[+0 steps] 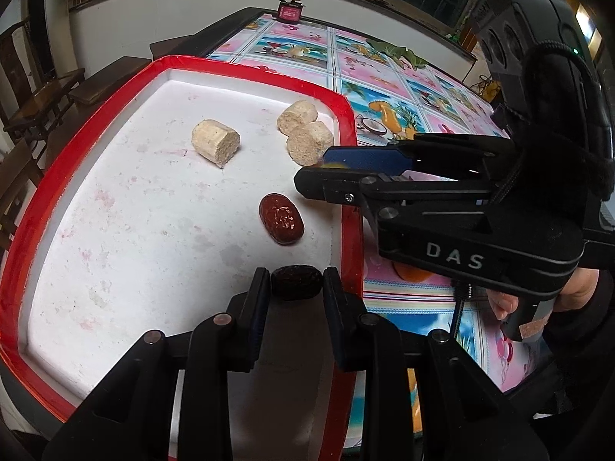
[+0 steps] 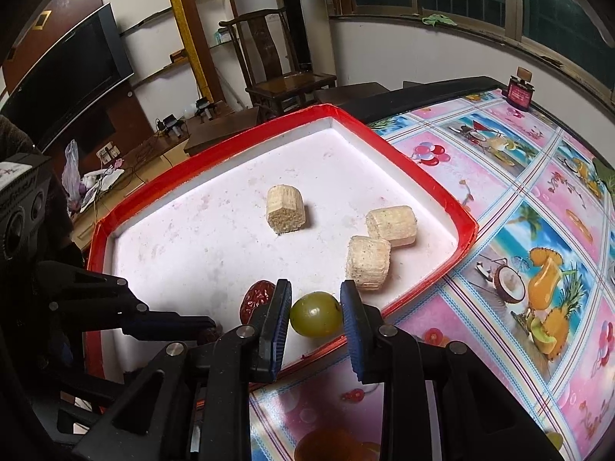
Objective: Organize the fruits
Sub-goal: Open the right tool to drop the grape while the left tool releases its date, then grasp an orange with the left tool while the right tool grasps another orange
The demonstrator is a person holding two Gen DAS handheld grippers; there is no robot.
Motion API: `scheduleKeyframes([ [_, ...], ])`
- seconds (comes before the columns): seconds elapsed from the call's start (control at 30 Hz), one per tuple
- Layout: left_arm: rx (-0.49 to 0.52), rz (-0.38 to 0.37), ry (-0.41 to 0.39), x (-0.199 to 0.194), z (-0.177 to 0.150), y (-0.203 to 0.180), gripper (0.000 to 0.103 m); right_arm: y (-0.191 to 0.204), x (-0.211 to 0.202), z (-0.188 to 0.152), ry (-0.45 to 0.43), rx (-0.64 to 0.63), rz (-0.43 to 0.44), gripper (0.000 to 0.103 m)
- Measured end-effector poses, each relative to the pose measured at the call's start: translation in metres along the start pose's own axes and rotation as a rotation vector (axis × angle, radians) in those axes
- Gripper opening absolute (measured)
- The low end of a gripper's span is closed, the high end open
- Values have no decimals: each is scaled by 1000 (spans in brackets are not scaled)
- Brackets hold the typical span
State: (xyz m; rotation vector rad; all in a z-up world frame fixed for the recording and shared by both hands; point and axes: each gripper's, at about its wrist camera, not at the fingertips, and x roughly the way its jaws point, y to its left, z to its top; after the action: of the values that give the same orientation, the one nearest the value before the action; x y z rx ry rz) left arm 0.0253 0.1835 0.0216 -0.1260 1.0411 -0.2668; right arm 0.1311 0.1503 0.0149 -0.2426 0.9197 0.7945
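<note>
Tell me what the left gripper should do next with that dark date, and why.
Probably open the left gripper a little and let the dark date settle. The date sits between its fingers, low over the white floor of the red-rimmed tray, beside the red date already lying there.

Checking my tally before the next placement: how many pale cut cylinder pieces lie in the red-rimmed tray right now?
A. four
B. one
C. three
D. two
C. The right wrist view shows three in the tray: one piece alone toward the middle, and two touching pieces near the tray's right rim.
</note>
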Motion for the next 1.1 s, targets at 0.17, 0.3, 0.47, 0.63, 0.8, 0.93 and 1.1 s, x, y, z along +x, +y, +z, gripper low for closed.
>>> scheduleKeyframes([
  [0.17, -5, 14, -6, -3, -1, 0, 42, -1, -9, 0, -27, 15, 4, 41],
  [0.3, -17, 28, -13, -6, -3, 4, 53, -3, -22, -3, -52, 40, 11, 41],
  [0.47, -29, 36, -27, -13, -7, 7, 62, -4, -47, -13, -95, 90, 23, 43],
  [0.63, -40, 40, -47, -21, -11, 5, 70, -7, -75, -38, -124, 163, 31, 64],
  [0.8, -31, 57, -57, -26, -12, -2, 73, 0, -95, -68, -113, 196, 33, 71],
  [0.93, -20, 57, -61, -29, -13, -10, 76, 0, -111, -92, -121, 244, 46, 77],
  [1.1, 23, 61, -64, -32, -12, -25, 76, -2, -125, -123, -129, 297, 6, 82],
])
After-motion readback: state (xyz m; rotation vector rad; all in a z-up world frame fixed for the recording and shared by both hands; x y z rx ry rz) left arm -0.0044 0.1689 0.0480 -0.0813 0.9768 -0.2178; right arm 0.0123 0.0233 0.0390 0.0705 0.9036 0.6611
